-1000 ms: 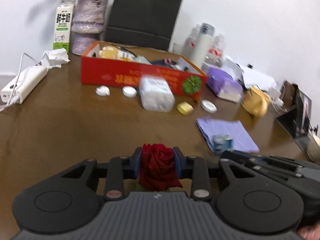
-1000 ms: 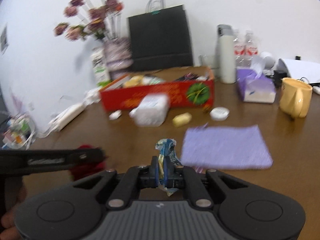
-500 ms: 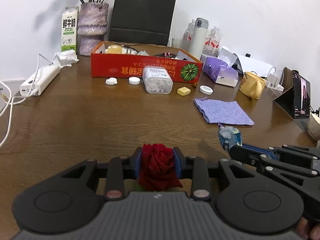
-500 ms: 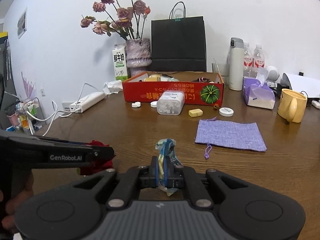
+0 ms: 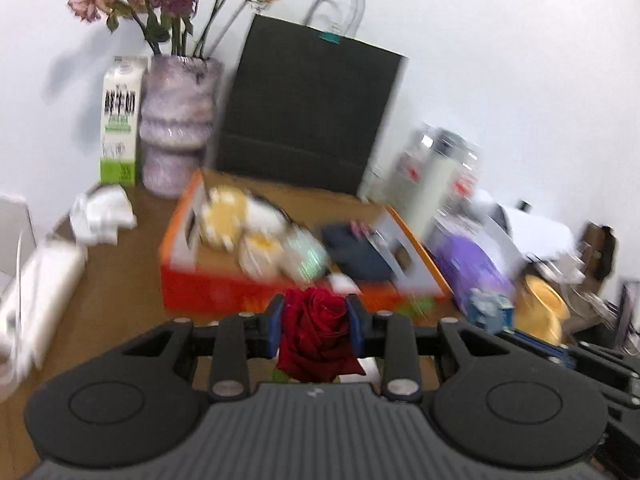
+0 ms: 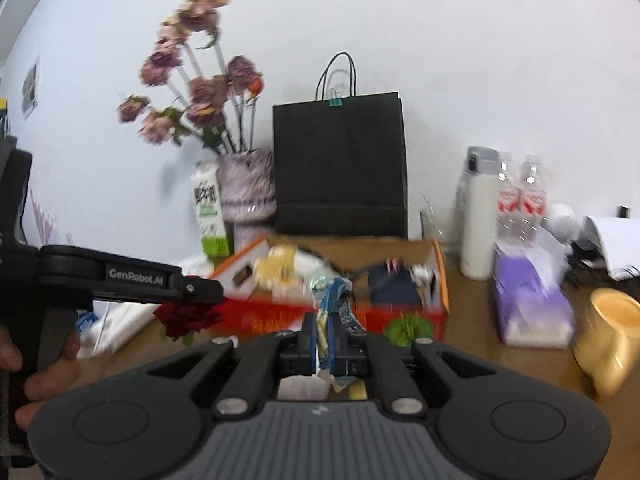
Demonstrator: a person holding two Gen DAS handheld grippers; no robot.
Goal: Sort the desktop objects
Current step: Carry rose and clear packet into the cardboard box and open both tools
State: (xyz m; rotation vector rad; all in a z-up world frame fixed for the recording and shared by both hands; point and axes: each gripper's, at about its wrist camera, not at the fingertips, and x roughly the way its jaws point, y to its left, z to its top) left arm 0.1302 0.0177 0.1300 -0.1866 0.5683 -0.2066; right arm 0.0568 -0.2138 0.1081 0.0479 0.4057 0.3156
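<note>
Both grippers loaded above the worktop (image 5: 120, 280)

The left gripper (image 5: 316, 322) jaws clamp a red rose (image 5: 318, 332); the right gripper (image 6: 329, 340) jaws pinch a crumpled blue wrapper (image 6: 332, 308), both just before the open orange-red box (image 5: 224, 288).

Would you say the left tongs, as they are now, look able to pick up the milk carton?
Probably not: the left tongs are shut on a red rose, so the milk carton must wait.
</note>
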